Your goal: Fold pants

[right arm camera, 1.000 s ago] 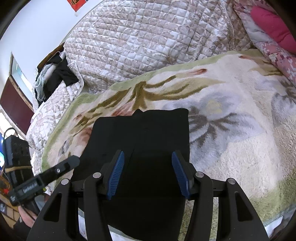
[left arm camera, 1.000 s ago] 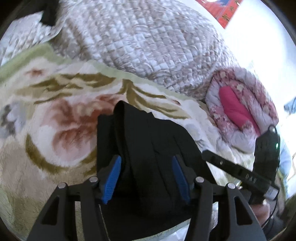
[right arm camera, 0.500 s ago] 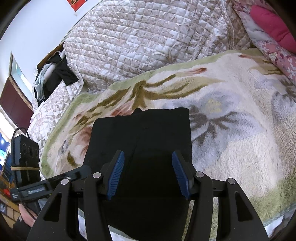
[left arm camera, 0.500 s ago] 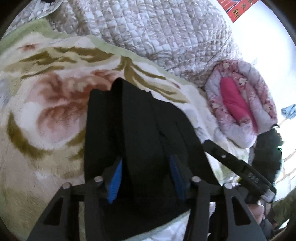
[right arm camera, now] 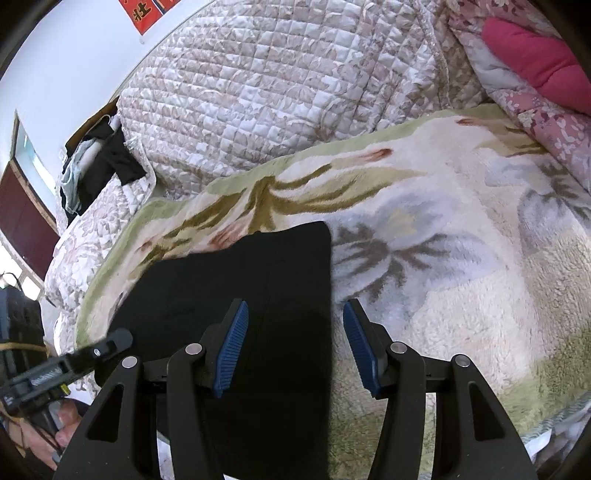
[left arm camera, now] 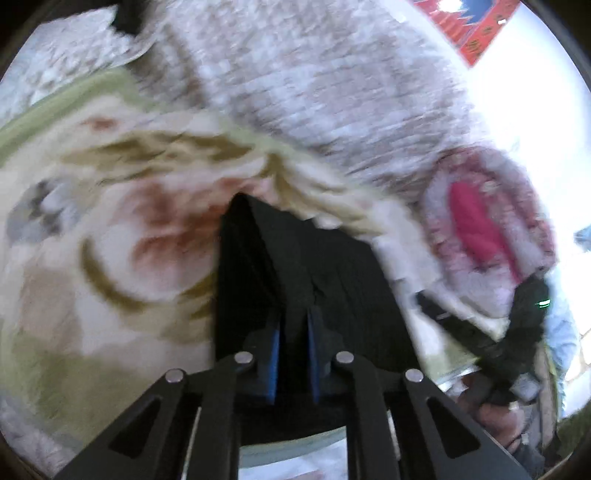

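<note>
right wrist view: red poster (right arm camera: 149,14) reads "壮"; left tool (left arm camera: 293,332) closing on pants (left arm camera: 295,266).

The pants (right arm camera: 236,295) are matt black cloth. Under them lies a fluffy, deep-pile fleece blanket (right arm camera: 461,295); at twelve o'clock a stitched, faintly sheeny quilt (right arm camera: 277,92). The tongs (right arm camera: 293,347) are matt black plastic with ribbed blue pads (right arm camera: 232,347) and shiny metal rivets (right arm camera: 194,348).

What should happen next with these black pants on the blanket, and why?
Probably the right gripper should close on the near edge of the black pants. Its jaws stand wide open over the cloth, while the left gripper is closing with a ridge of the pants between its pads. With both ends held, the pants could be lifted and folded over on the floral blanket.
</note>
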`<state>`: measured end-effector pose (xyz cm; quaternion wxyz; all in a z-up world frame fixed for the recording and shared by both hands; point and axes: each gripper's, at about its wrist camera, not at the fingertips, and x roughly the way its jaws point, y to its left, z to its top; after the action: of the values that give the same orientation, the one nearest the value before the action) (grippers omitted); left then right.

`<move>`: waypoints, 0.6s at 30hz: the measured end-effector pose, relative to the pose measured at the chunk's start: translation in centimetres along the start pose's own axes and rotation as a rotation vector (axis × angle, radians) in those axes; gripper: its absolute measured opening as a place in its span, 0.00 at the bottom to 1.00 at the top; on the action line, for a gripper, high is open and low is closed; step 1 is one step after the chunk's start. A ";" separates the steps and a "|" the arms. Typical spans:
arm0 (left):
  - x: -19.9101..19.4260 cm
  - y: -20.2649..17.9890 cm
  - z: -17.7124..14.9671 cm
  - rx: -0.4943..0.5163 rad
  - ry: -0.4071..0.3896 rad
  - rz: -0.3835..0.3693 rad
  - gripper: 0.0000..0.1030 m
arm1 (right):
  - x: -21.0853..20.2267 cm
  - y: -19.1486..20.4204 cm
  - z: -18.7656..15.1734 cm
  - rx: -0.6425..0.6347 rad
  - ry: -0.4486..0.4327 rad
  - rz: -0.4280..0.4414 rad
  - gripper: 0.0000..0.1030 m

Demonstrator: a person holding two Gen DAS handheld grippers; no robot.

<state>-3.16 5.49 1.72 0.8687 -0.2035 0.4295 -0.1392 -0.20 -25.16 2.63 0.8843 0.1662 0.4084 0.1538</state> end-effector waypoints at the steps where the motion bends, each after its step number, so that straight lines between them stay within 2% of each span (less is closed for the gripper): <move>1: 0.7 0.8 -0.3 -0.021 0.027 0.012 0.15 | 0.1 0.0 -0.1 -0.001 0.007 -0.001 0.52; 3: 1.7 2.0 -0.6 -0.074 0.072 0.024 0.17 | 0.8 0.2 -0.2 -0.014 0.038 -0.025 0.52; 5: 1.5 1.9 -0.3 -0.060 0.067 0.018 0.19 | 1.1 0.5 -0.4 -0.035 0.058 -0.043 0.52; 6: 1.2 1.7 -0.2 -0.052 0.061 0.021 0.19 | 0.7 0.8 -0.3 -0.049 0.045 -0.039 0.49; 7: 1.0 1.5 -0.1 -0.042 0.050 0.027 0.19 | 0.1 1.2 -0.3 -0.072 0.017 -0.035 0.43; 8: 0.5 1.1 0.0 -0.027 0.029 0.042 0.19 | -0.3 1.7 -0.3 -0.103 -0.003 -0.038 0.26; 9: 0.0 0.8 0.0 -0.009 0.006 0.063 0.19 | -0.6 2.2 -0.4 -0.134 -0.012 -0.045 0.17; 11: -1.2 0.0 0.4 0.021 -0.053 0.104 0.19 | -0.1 2.8 -1.1 -0.188 0.030 -0.069 0.16; 13: -2.5 -0.5 0.8 0.038 -0.103 0.100 0.19 | 1.8 2.5 -2.3 -0.213 0.129 -0.126 0.16; 16: -3.4 -1.7 0.9 0.078 -0.124 0.054 0.19 | 0.8 2.3 -2.0 -0.198 0.096 -0.131 0.16; 18: -3.0 -2.4 0.3 0.103 -0.092 0.030 0.19 | -0.4 2.3 -1.6 -0.180 0.066 -0.098 0.16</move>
<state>-4.84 4.72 5.10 0.8988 -0.1584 0.3845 -0.1388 -1.99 -22.97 2.92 0.8881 0.0606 0.4295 0.1521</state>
